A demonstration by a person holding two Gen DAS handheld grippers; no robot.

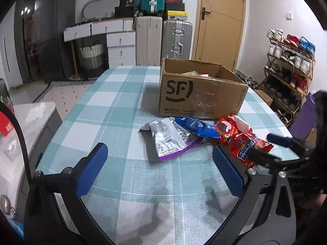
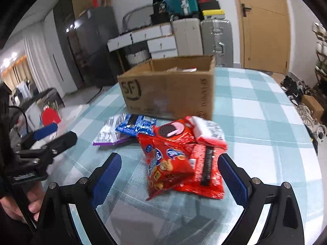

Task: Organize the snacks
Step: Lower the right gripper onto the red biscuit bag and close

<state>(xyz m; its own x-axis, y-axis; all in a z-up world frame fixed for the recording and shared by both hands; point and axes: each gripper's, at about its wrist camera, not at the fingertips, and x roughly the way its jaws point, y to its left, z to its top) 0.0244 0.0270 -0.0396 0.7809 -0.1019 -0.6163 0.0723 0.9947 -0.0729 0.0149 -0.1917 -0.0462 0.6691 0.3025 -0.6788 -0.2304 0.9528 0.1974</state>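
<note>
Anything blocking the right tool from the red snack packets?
Nothing visible. The right tool is open, the red packets lying on the tablecloth just ahead, between its fingers. The cardboard box sits beyond.

Wooden door [image 1: 219, 20], suitcases [image 1: 177, 38], shoe rack [image 1: 290, 69]

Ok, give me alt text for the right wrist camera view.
The open right claw frames red snack packets on a checked tablecloth. Behind them lie a blue packet and an open cardboard box.

Glossy crinkled foil snack packets [image 2: 179, 161], matt corrugated cardboard box [image 1: 194, 94], seemingly woven checked tablecloth [image 1: 114, 106].
</note>
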